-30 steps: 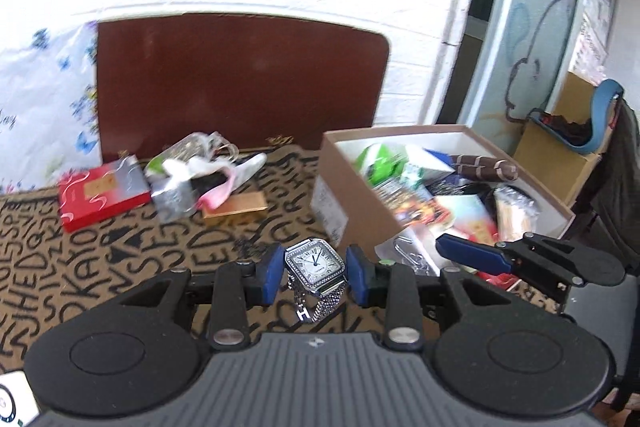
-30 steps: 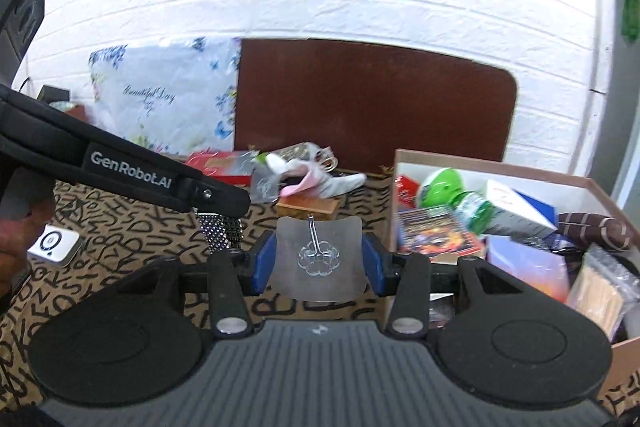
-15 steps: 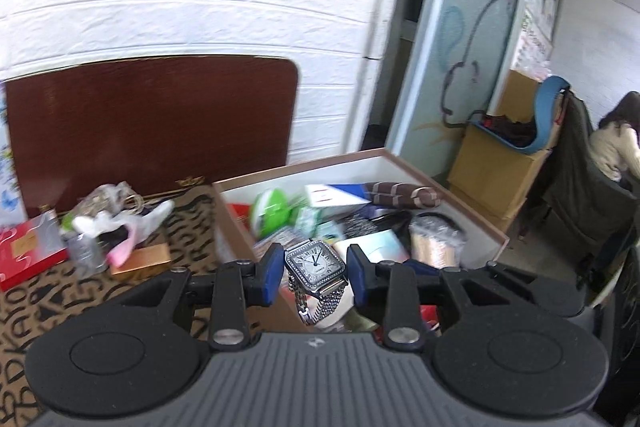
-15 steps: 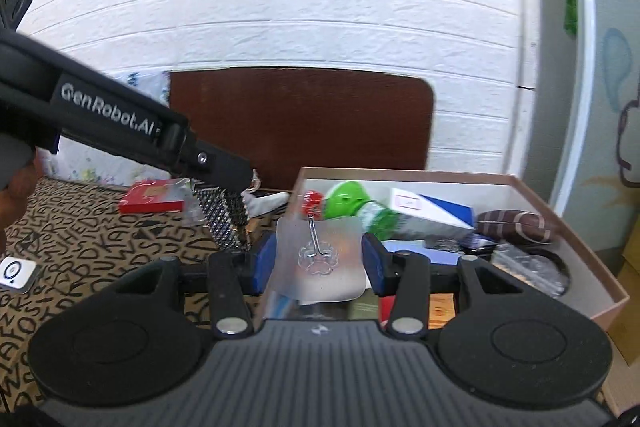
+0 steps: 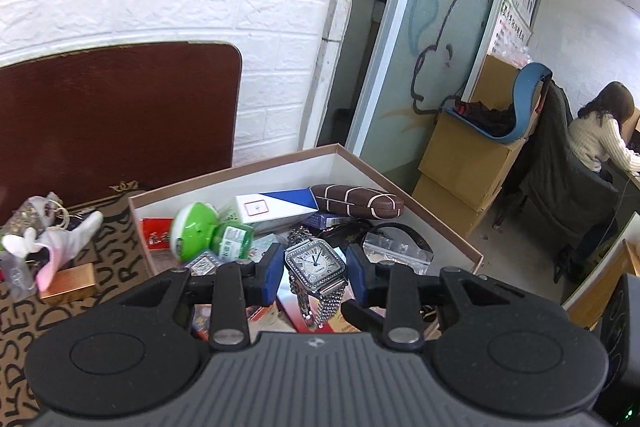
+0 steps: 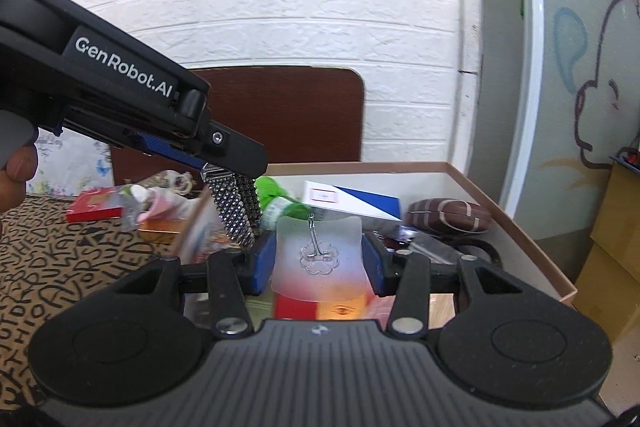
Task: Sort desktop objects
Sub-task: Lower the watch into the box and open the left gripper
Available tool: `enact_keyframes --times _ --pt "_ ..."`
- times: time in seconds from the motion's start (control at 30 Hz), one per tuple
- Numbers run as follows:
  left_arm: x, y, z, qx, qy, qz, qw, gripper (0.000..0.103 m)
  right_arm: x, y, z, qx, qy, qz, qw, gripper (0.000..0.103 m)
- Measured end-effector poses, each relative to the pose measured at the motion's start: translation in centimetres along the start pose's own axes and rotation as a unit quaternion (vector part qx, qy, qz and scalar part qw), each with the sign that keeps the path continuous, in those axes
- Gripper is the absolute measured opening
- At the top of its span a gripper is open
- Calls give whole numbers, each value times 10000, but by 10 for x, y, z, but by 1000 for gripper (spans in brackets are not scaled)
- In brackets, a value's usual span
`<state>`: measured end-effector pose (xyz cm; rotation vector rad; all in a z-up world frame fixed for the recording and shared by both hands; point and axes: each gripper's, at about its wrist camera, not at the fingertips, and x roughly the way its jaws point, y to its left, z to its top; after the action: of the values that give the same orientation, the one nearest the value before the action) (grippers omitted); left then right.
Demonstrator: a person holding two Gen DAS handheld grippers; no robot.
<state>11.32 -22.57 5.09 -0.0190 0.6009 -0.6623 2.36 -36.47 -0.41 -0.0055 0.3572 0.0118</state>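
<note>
My left gripper point(image 5: 315, 269) is shut on a silver square-faced watch point(image 5: 314, 264) whose metal band hangs down, held above the open cardboard box point(image 5: 420, 205). In the right wrist view the left gripper point(image 6: 224, 155) shows at upper left with the watch band point(image 6: 234, 211) dangling over the box's left part. My right gripper point(image 6: 318, 261) is shut on a small clear plastic bag holding a clover-shaped trinket point(image 6: 318, 255), also above the box point(image 6: 520, 227).
The box holds a green bottle point(image 5: 200, 235), a blue-white carton point(image 5: 276, 209), a brown case point(image 5: 356, 201) and several packets. On the letter-patterned mat point(image 5: 24, 307) lie a gold box point(image 5: 68, 281), a pink-white toy point(image 5: 52, 243) and a red box point(image 6: 94, 205). A brown board leans on the wall.
Both grippers have swung right from over the mat to above the box, each still holding its object. The left gripper now sits closer, over the box's left part.
</note>
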Motion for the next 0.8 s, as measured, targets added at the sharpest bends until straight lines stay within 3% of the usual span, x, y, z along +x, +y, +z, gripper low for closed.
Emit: enact_keyframes --times 0.57,0.8 --pt "73 16 30 -226 261 125 9993 36 77 -30 17 -491 305 -51 9983 46" --pt "92 26 33 -322 377 123 9987 36 100 -33 25 -551 577 123 9967 46"
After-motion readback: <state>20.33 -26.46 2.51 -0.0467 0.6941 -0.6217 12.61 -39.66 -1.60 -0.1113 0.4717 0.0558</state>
